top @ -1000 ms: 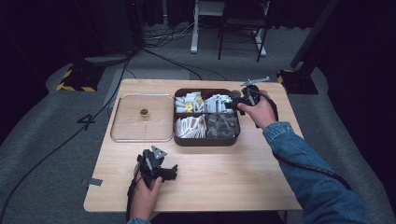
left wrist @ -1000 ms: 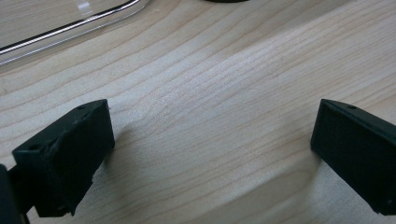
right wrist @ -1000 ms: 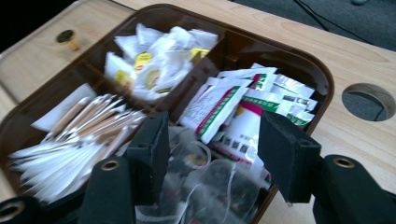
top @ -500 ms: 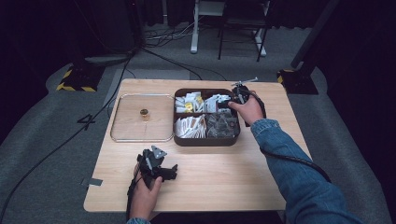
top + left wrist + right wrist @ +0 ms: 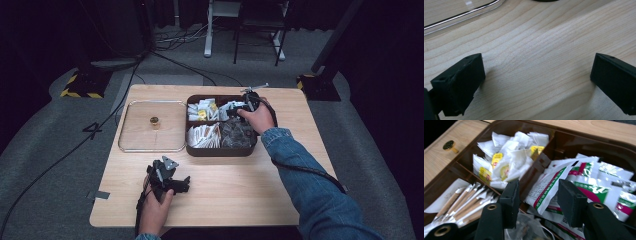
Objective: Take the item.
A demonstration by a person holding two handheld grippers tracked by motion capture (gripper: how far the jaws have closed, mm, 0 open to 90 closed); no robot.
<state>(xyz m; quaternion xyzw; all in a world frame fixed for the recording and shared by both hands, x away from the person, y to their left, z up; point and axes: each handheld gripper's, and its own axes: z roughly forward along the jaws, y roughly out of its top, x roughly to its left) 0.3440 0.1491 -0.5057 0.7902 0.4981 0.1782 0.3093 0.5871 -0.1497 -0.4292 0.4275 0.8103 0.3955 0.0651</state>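
Here the right gripper (image 5: 537, 202) holds its two black jaws partly apart; they have just been closing, and the lower corner of a white, green and magenta printed foil sachet (image 5: 549, 188) hangs in the gap between them, touching neither pad as far as the right gripper view tells. That sachet lies on top of a heap of the same packets in the far right compartment of the dark brown plastic divided tray (image 5: 220, 151), which sits toward the far right corner of the pale wooden table (image 5: 240, 195). It looks light, thin and floppy, with a slick skin, so a pinch on the flat sealed edge should hold better than one on the puffed middle, and a loose nip may drag a neighbour along. Beside it, the far left compartment holds small white tea bags with yellow tags (image 5: 506, 157); the near left one holds paper-wrapped wooden stirrers (image 5: 461, 200). Left of the tray lies a clear glass lid with a brass knob (image 5: 154, 120). By the near edge, the left gripper (image 5: 537, 82) rests with jaws wide over bare wood.
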